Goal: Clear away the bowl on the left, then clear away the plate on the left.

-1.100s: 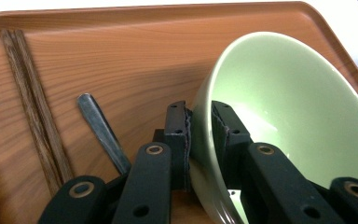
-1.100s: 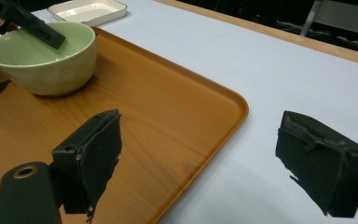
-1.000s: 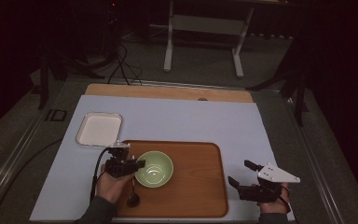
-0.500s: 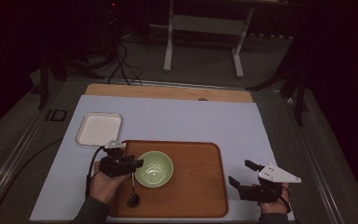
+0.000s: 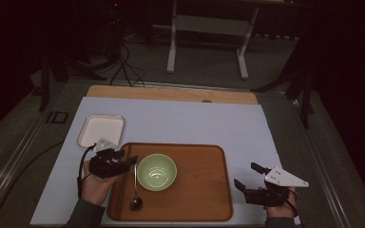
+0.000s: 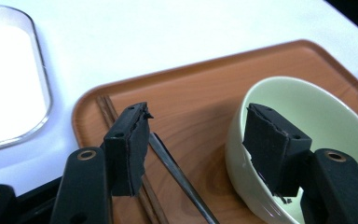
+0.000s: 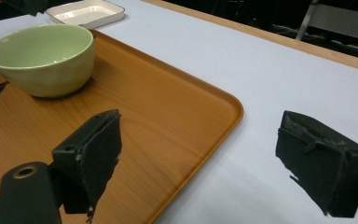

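1. The left hand-held gripper (image 5: 123,162) hovers at the wooden tray's (image 5: 199,199) left edge; its jaws have just been opening and stand wide, gripping nothing.
2. The spoon (image 5: 135,190) lies on the tray just below and between those jaws, beside the green bowl (image 5: 156,171).
3. The right hand-held gripper (image 5: 248,178) gapes empty, well apart from the spoon.
4. The white dish (image 5: 100,130) sits beyond the left gripper on the pale tabletop (image 5: 195,123); the room is dark.

1. No legible text, label, brand, number or sign in the high view or either gripper view.
2. Green bowl (image 5: 156,172), wooden tray (image 5: 195,199), white dish (image 5: 100,130) and spoon (image 5: 135,190): surfaces plain, no markings readable.
3. Small dark plate (image 5: 57,117) at the table's left edge: possibly a label, too small and dim to read.
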Available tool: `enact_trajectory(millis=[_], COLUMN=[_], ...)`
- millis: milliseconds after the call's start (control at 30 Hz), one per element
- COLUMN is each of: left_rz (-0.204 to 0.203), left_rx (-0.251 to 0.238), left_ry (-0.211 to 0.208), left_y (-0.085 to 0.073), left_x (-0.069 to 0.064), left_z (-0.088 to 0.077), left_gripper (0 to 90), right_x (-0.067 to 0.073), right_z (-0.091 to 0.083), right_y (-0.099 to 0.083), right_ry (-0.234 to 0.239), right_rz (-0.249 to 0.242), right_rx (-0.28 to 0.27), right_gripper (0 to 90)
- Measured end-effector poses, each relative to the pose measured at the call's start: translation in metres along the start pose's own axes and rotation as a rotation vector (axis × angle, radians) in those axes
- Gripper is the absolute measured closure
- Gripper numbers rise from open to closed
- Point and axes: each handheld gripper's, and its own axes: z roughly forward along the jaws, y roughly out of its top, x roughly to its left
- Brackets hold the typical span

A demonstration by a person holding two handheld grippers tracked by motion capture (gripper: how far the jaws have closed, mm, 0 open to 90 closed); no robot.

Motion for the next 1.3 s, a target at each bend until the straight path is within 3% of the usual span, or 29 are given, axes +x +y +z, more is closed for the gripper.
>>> enact_trajectory(millis=[300,333,467,800,1300], left_rz=[0.036,0.057,0.077,0.048,0.027], left_rx=[-0.072,-0.088,-0.113,-0.142,-0.168], left_ry=[0.056,0.082,0.123,0.207,0.249], left_y=[0.004,0.007,0.010,0.012,0.011], left_x=[0.005,0.006,0.008,0.022,0.031], left_z=[-0.012,-0.015,-0.022,-0.036,-0.046], left_gripper=[40.0,39.9,39.8,39.7,39.4], right_x=[0.001,0.000,0.000,0.000,0.000], right_z=[0.001,0.001,0.001,0.001,0.002], right_y=[0.000,0.000,0.000,0.000,0.001], right_ry=[0.000,0.001,0.000,0.000,0.001], right_rz=[-0.008,-0.011,-0.012,-0.014,-0.014], right_rx=[0.005,0.006,0.007,0.009,0.010], right_gripper=[13.8,13.8,13.8,13.8,13.8])
